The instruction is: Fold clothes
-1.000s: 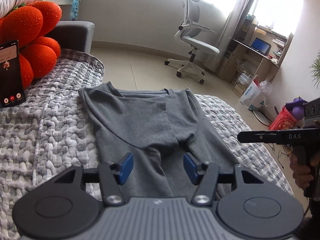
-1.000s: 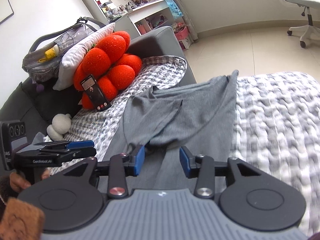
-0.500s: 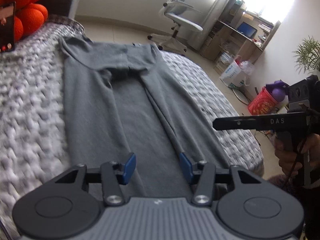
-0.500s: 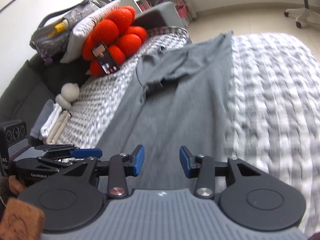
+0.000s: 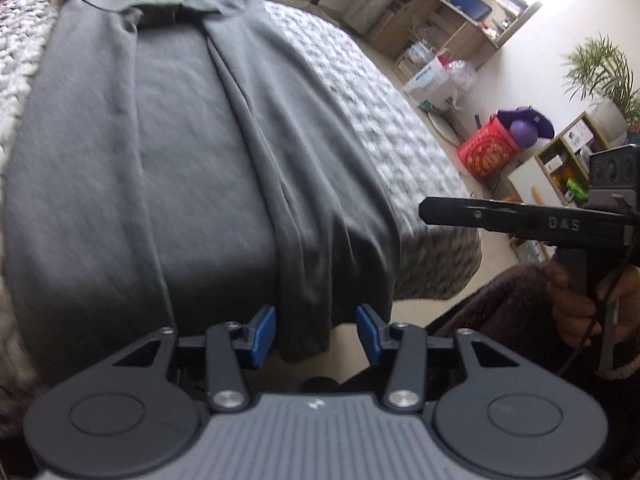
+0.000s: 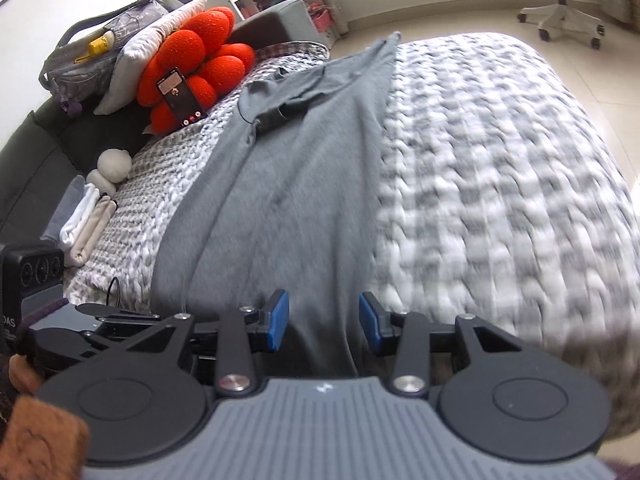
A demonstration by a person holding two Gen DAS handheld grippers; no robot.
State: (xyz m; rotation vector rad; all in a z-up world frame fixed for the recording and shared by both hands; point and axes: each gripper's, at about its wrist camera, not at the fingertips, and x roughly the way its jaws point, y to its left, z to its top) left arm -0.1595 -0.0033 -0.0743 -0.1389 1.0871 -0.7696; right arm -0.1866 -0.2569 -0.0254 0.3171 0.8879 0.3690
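A grey garment lies spread lengthwise on a grey-and-white knitted blanket; its near ends hang over the front edge. It also shows in the right wrist view. My left gripper is open, its blue pads either side of one hanging end, apart from the cloth. My right gripper is open at the other hanging end. The right gripper also shows in the left wrist view; the left gripper body shows low left in the right wrist view.
An orange plush cushion with a phone leaning on it, a pillow, a bag, a small white plush and folded cloths sit at the left. An office chair, a red bag and shelves stand on the floor.
Both grippers have pulled back along the garment from its waist end to its near hanging ends at the bed's front edge. Both stay open.
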